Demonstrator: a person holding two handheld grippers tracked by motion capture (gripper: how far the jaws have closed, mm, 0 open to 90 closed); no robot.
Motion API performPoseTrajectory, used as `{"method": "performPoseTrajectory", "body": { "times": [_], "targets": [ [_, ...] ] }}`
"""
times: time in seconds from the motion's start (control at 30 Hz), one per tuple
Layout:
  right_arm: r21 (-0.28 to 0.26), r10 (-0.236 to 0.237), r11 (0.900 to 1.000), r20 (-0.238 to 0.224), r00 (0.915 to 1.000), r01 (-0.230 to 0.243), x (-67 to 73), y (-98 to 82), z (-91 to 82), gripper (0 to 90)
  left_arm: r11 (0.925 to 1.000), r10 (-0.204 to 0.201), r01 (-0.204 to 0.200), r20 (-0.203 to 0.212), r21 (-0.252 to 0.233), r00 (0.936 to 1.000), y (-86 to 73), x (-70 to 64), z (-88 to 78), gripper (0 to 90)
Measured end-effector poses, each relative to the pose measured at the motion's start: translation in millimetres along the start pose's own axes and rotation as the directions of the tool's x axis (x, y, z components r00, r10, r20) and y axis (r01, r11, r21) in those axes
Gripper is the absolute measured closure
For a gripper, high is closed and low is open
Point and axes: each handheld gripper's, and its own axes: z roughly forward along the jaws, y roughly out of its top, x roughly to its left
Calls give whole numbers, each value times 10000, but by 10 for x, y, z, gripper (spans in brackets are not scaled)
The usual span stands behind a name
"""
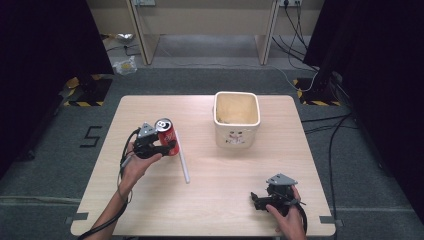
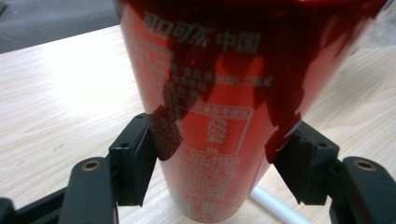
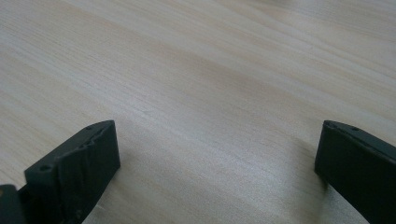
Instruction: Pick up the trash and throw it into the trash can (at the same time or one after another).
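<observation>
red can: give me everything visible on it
The red can looks like shiny metal, with a silver top and white Chinese lettering plus a boxed panel of small print. It leans slightly over the left half of the wooden table, clamped near its lower body by the left gripper, fingers pressing both sides. A white stick lies just beside it.

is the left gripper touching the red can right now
Touching. In the left gripper view, both black pads of the left gripper press against the sides of the red can, with no gap on either side.
</observation>
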Motion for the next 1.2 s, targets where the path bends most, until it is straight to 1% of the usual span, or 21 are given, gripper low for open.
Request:
{"method": "performPoseTrajectory", "body": {
  "times": [0.03,0.07,0.1,0.13,0.17,0.23,0.3,0.37,0.5,0.63,0.7,0.77,0.9,1.2],
  "targets": [
    [-1,-3,10000,0,10000,3,0,0,0,3,10000,0,0,0,0,10000,0,0,0,340],
    [-1,1,10000,-1,10000,-1,0,0,0,3,10000,-41,42,115,-51,9999,35,-10,-16,340],
    [-1,1,10000,-1,10000,-1,0,0,0,3,10000,-41,42,115,-51,9999,35,-10,-16,340],
    [-1,1,10000,-2,10000,-1,0,0,0,3,10000,-23,25,261,-83,9997,84,-38,-30,340],
    [-1,1,10000,-2,10000,-1,0,0,0,3,10000,-23,25,261,-83,9997,84,-38,-30,340],
    [-1,-4,10000,0,10000,4,0,0,0,3,9998,179,-176,352,-96,9992,155,-86,-36,340],
    [-6,-20,10000,7,10000,20,-1,0,1,3,9997,202,-198,362,-103,9991,170,-96,-35,341],
    [-1,-1,10000,-1,10000,1,0,0,0,3,9995,283,-278,425,-133,9987,236,-127,-30,340],
    [-4,-4,10000,0,10000,4,0,0,0,3,9992,365,-354,512,-207,9980,312,-156,-20,340],
    [2,-9,10000,-1,10000,9,0,0,0,3,9991,334,-313,723,-297,9968,409,-171,-28,340],
    [-1,-2,10000,-1,10000,2,0,0,0,3,9991,324,-301,745,-312,9967,427,-174,-31,340],
    [0,-11,10000,0,10000,11,-1,0,0,3,9987,376,-347,797,-380,9961,496,-186,-45,340],
    [0,-10,10000,0,10000,10,-1,0,0,3,9985,314,-266,1055,-469,9939,592,-196,-64,340],
    [-8,-12,10000,0,10000,12,-1,0,0,3,9971,467,-389,1235,-649,9912,794,-255,-102,340]
  ]
}}
